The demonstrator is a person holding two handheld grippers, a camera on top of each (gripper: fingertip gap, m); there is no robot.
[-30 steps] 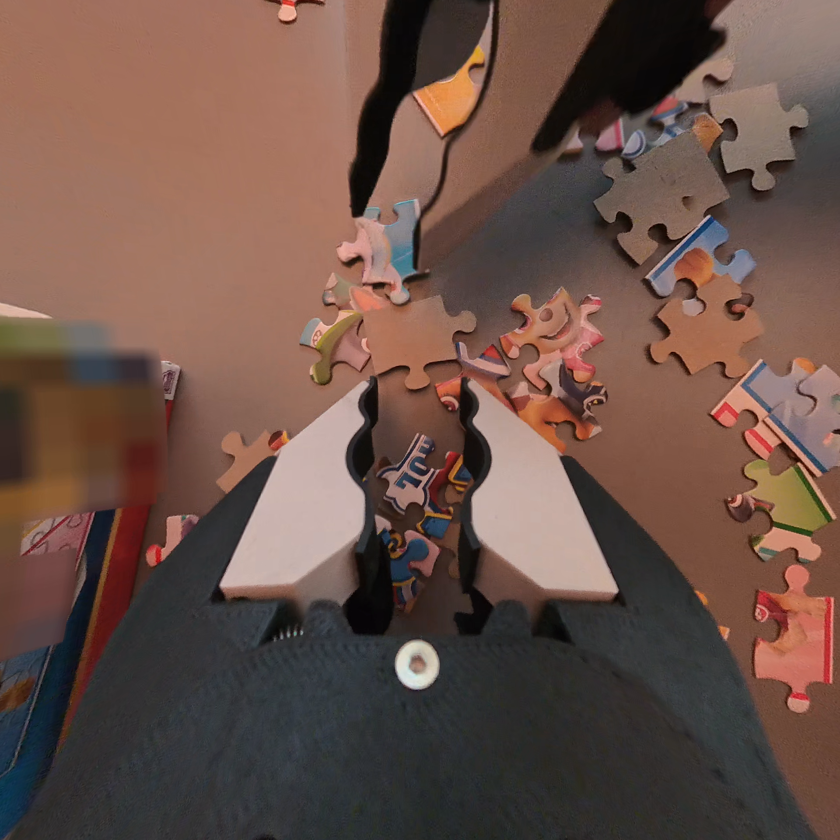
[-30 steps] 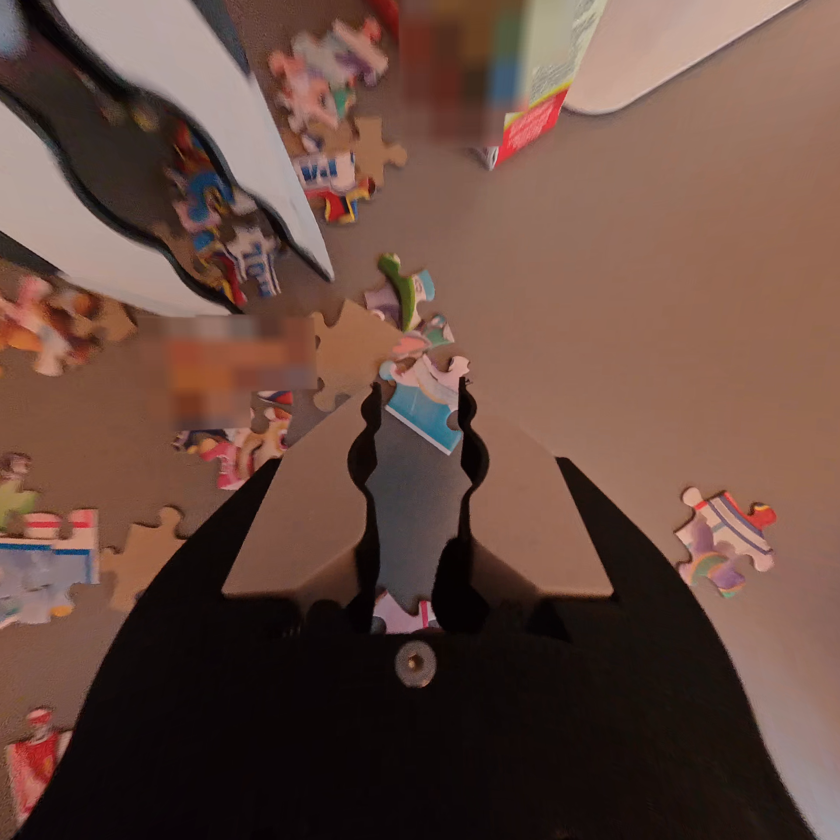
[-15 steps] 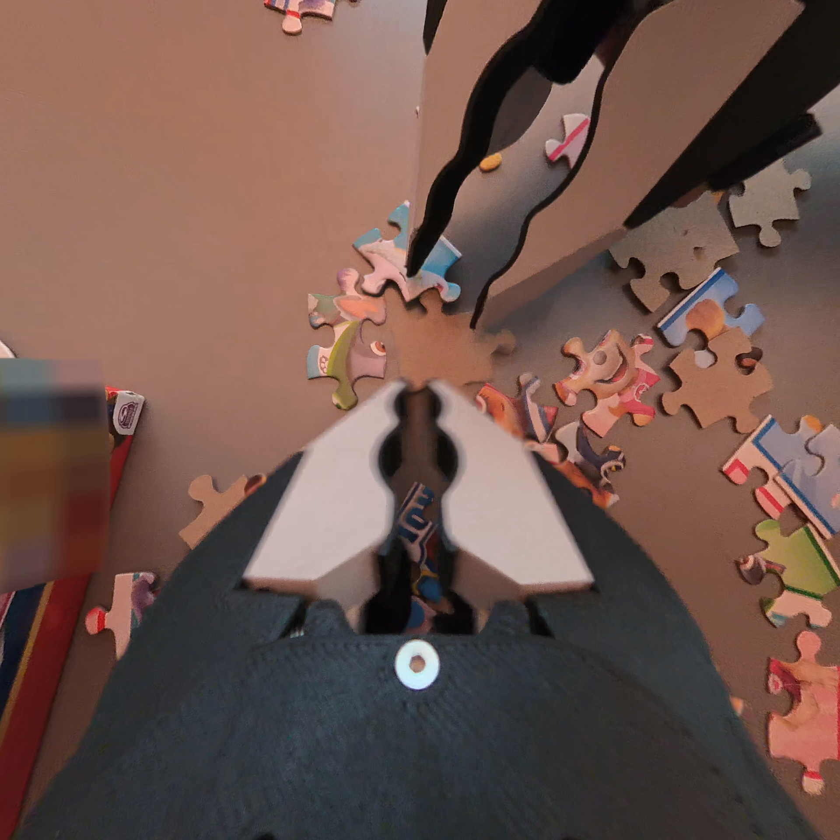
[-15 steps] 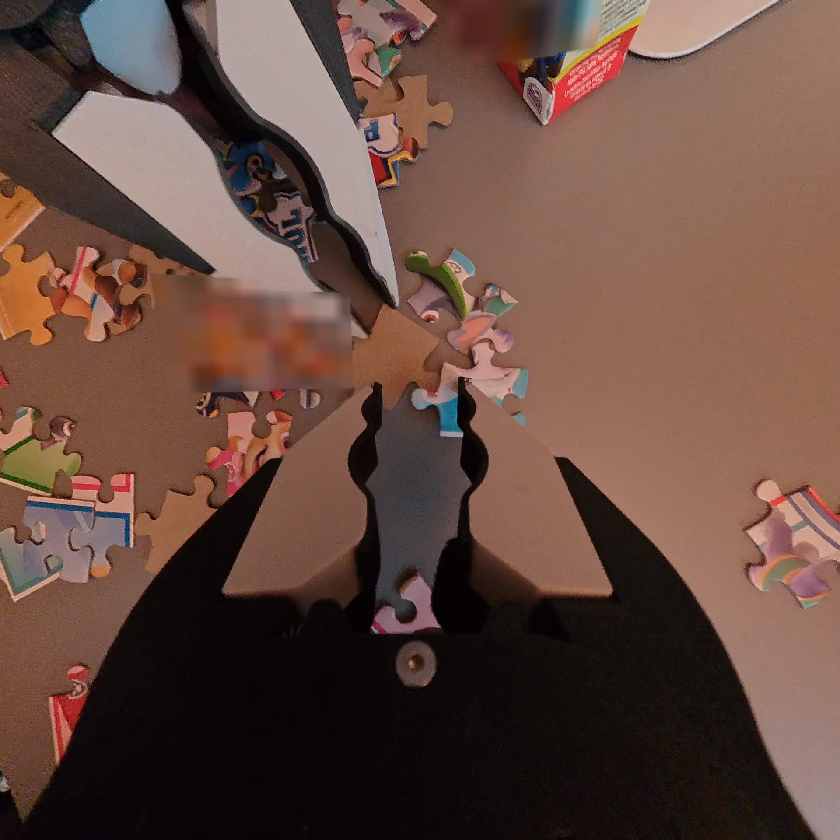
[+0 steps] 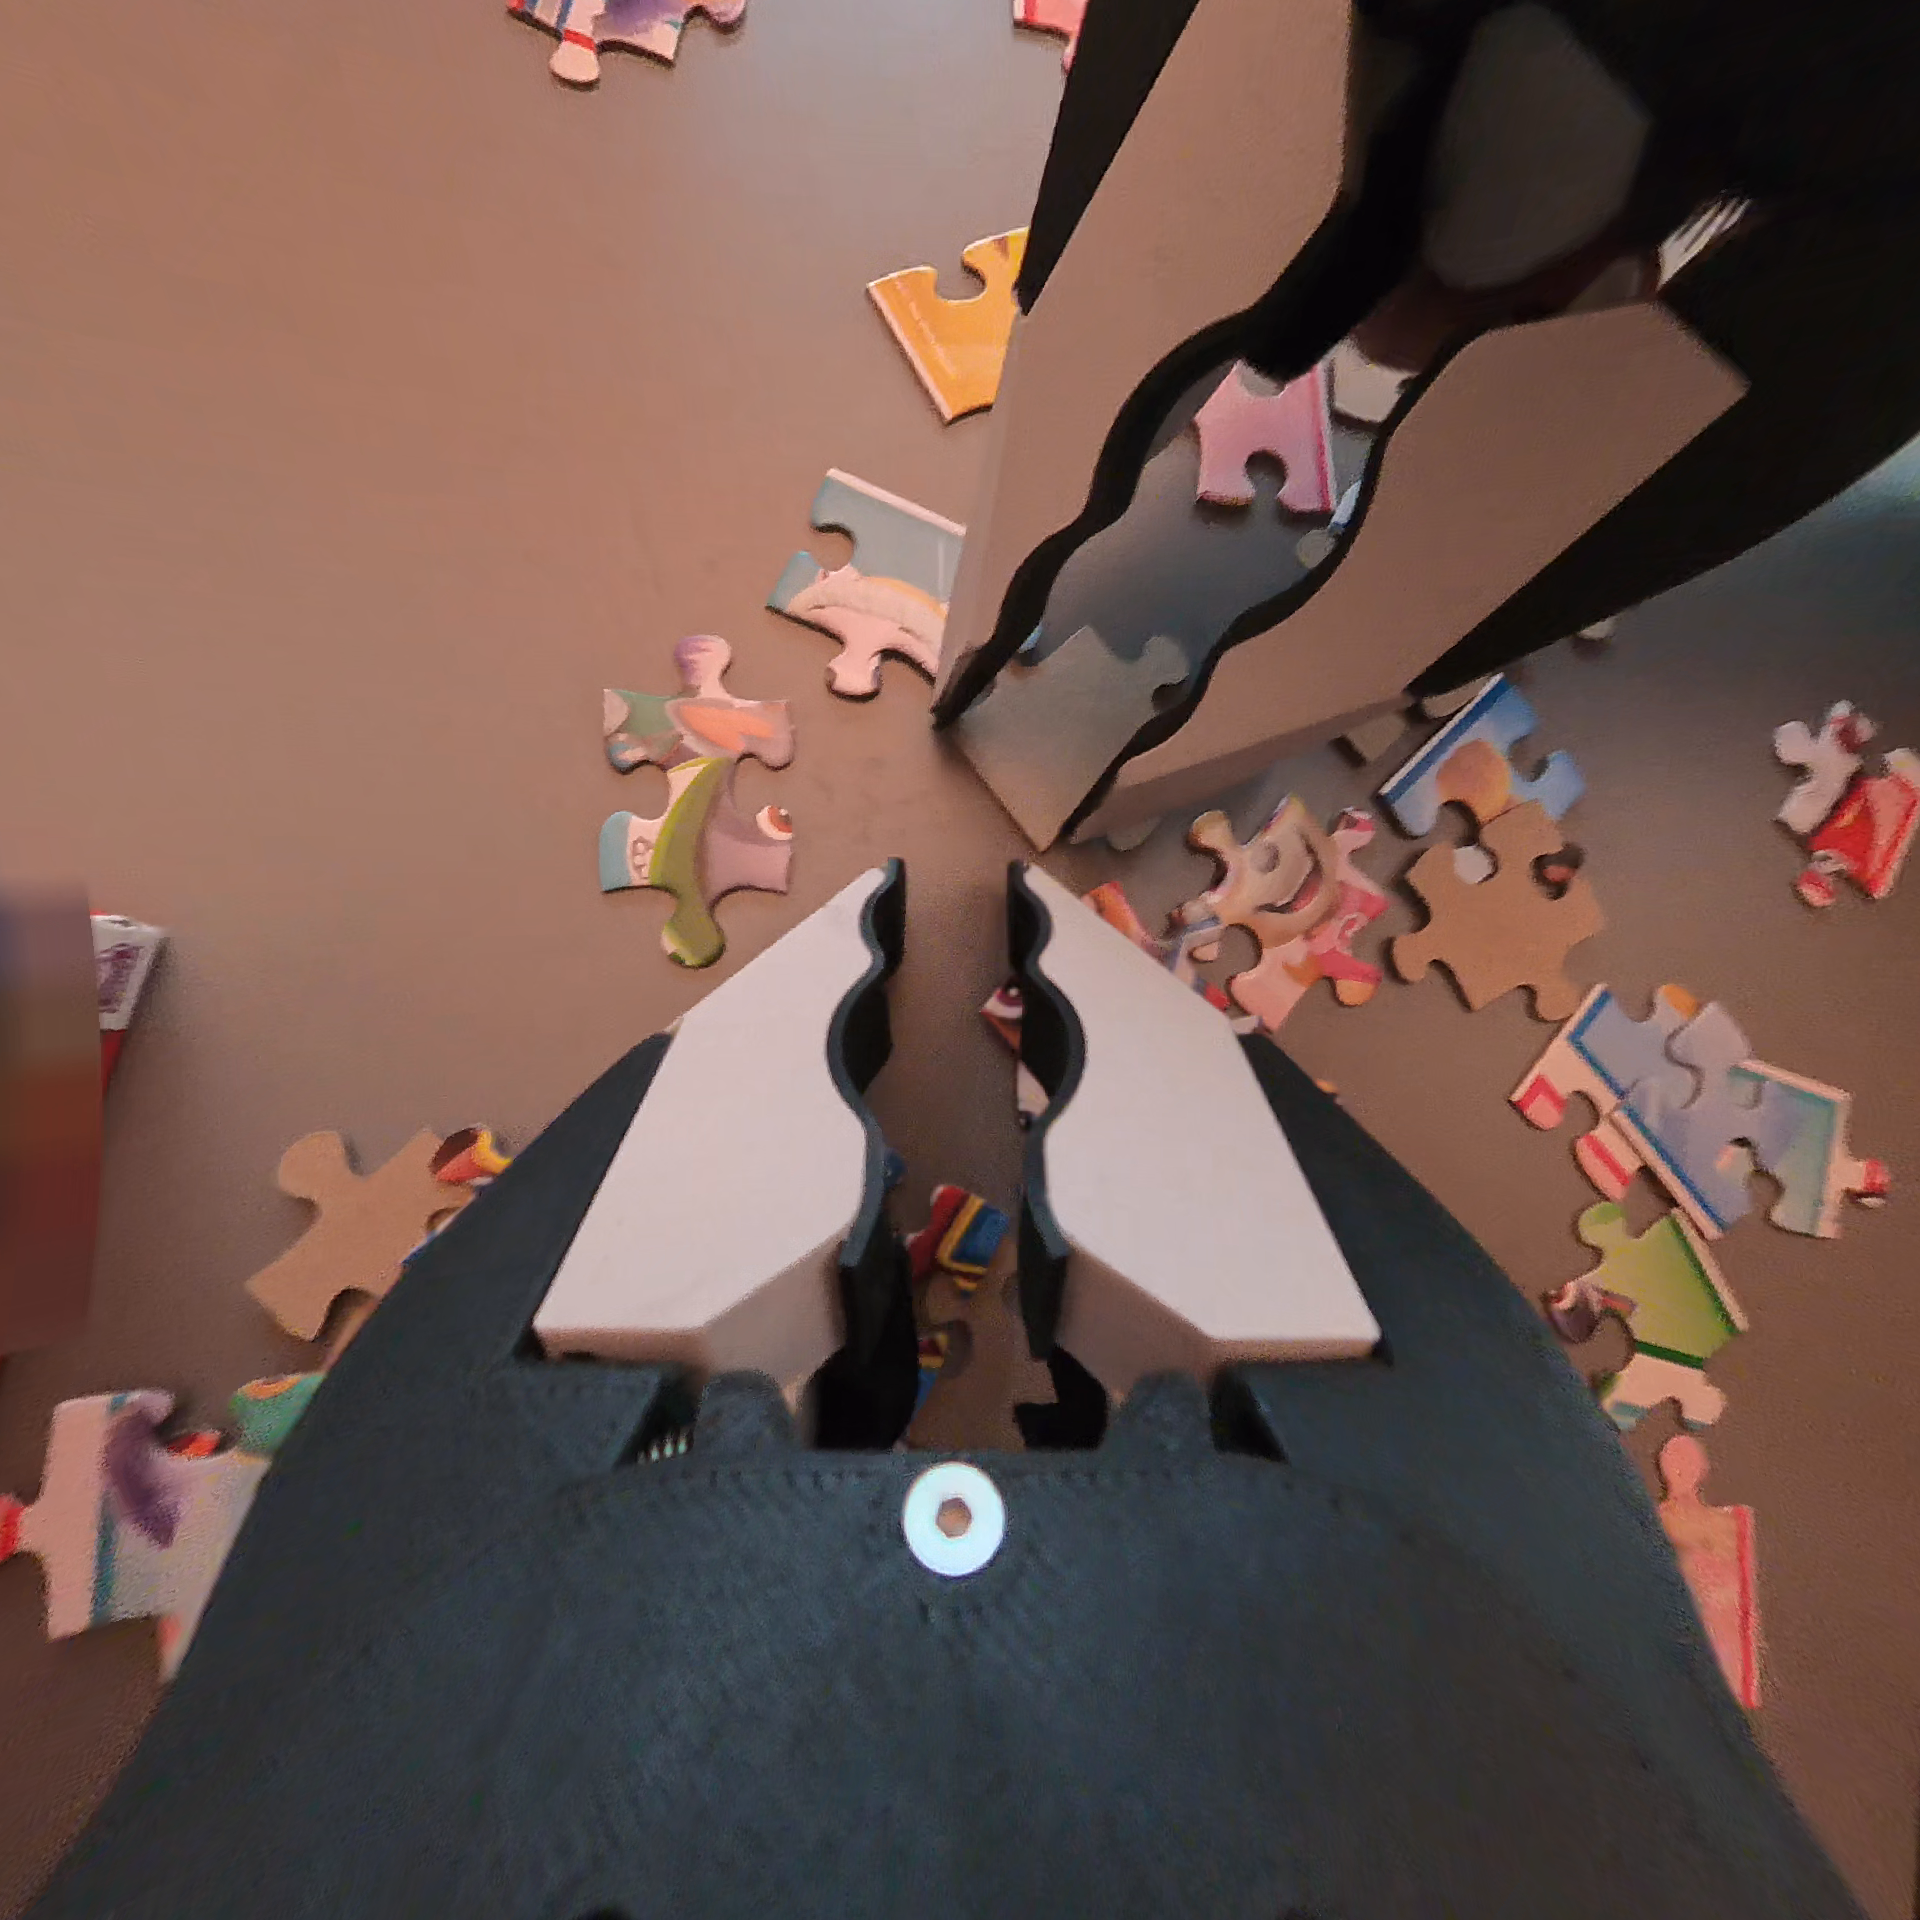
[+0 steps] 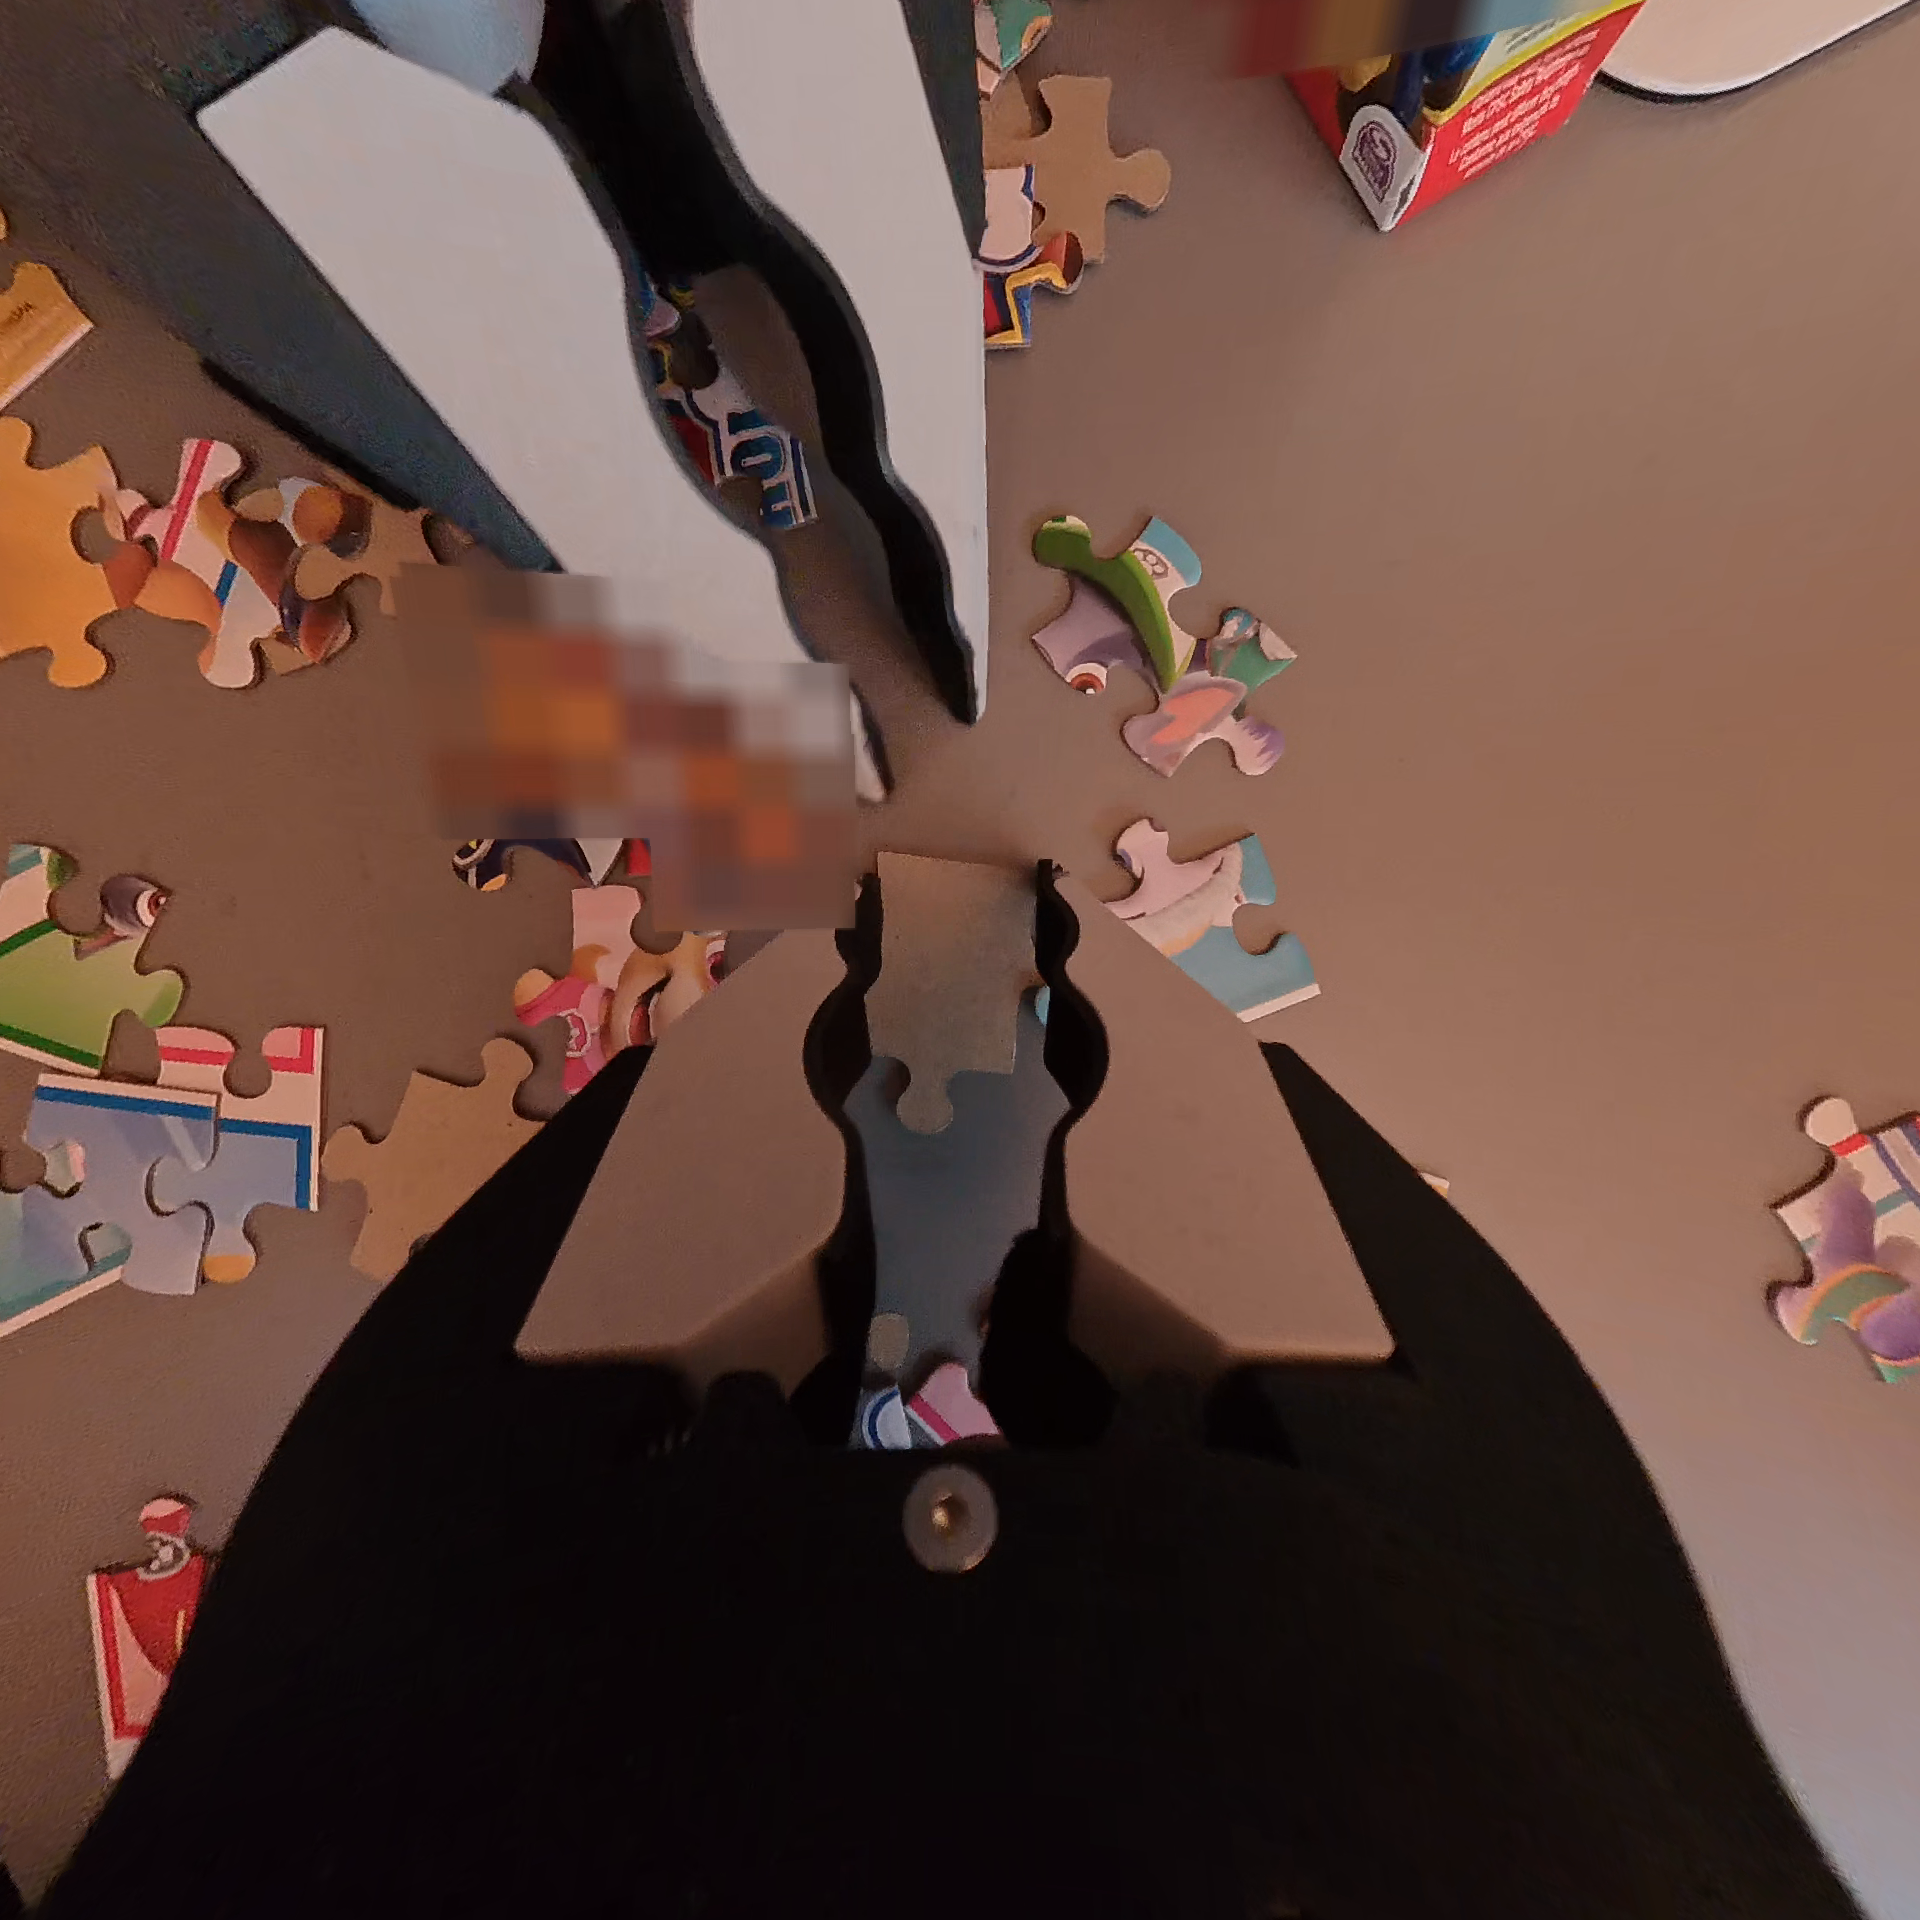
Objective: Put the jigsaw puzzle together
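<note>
The right gripper (image 6: 951, 883) is clamping a face-down piece (image 6: 948, 971) — probably to flip it — while the left gripper (image 5: 954, 881) is hovering unclenched, empty.

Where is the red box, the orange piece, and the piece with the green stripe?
red box (image 6: 1455, 135), right wrist view, on its front face.
orange piece (image 5: 951, 332), left wrist view, on its middle.
green-striped piece (image 5: 691, 842), left wrist view, on the stripe.

Both wrist cameras look steeply down, close, facing each other.
</note>
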